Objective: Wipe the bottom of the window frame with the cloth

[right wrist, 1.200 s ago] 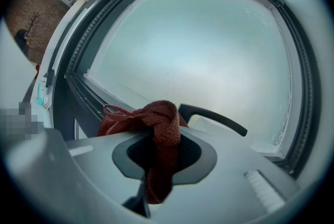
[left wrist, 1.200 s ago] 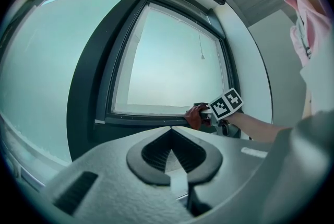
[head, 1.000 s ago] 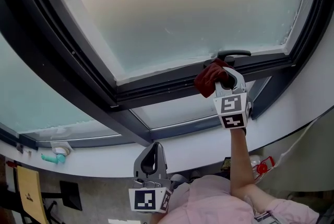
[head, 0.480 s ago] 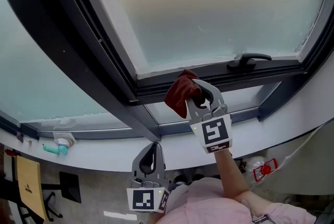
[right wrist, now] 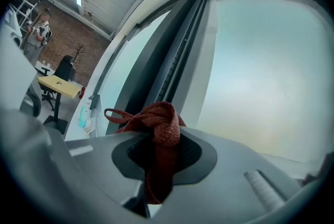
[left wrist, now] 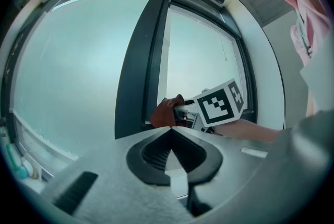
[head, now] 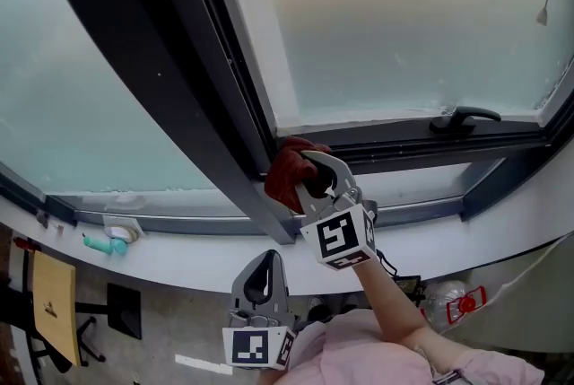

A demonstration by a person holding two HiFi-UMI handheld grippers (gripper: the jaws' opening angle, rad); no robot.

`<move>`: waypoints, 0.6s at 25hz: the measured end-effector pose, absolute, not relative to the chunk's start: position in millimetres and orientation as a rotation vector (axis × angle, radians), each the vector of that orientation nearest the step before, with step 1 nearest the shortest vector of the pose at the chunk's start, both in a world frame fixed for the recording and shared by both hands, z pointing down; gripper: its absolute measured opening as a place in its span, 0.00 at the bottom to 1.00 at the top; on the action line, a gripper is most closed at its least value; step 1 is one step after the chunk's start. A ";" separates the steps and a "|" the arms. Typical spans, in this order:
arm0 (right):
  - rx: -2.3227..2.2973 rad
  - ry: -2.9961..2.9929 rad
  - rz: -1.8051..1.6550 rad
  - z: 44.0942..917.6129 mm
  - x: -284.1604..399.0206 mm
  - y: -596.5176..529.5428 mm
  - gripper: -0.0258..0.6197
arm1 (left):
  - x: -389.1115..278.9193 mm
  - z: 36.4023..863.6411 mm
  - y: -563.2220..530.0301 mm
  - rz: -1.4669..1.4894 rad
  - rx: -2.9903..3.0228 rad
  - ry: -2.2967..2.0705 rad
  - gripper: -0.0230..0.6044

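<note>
Pale frosted glass (head: 404,24) fills a big window with a dark frame, and a white sill (head: 179,256) curves below it.

Nearest the camera in the head view is a pink sleeve (head: 359,349). Just to its left the left tongs (head: 265,256) point upward in front of the sill, well short of the window. In the left gripper view these tongs (left wrist: 169,129) are clenched tip to tip with nothing between them.

A bare forearm (head: 387,286) reaches up from the sleeve to the right tongs (head: 307,173), whose marker cube (head: 339,237) faces the camera. These tongs grasp a rust-red cloth (head: 285,170). In the right gripper view the cloth (right wrist: 159,131) is bunched and knotted between the jaws, with a strip of it hanging down through the gap and a thin loop sticking out to the left.

The cloth lies against the left end of the window frame's bottom rail (head: 404,139), right in the corner where that rail meets a thick dark post (head: 193,78). The left gripper view shows the same corner, with the cloth (left wrist: 166,112) at the foot of the post.

Farther right along the rail sits a dark handle (head: 464,116), well apart from the cloth. A small cord weight (head: 541,17) hangs before the glass near the right edge.

Off to the left a teal thing (head: 97,244) lies on the sill, and below it a yellow tabletop (head: 52,302) stands on the floor.
</note>
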State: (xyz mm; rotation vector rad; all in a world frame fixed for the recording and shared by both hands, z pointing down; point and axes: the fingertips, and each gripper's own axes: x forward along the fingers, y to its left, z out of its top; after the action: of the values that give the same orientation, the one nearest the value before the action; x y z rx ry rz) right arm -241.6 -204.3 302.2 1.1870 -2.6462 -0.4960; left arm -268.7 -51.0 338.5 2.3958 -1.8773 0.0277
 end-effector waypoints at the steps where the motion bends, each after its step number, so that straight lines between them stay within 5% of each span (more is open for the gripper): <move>1: 1.168 -2.641 -0.502 305.7 -248.7 -204.5 0.15 | -272.5 338.7 -50.9 0.026 2.388 -1.885 0.03; 15: 1.141 -2.455 -0.729 327.1 -271.4 -209.8 0.14 | -290.4 340.7 -54.2 0.016 2.373 -1.889 0.03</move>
State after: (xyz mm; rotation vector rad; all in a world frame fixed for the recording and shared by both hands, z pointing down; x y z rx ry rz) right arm -271.4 -209.8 327.1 1.1407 -2.4546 -0.7293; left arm -290.4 -54.2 340.7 2.3731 -1.8894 0.0163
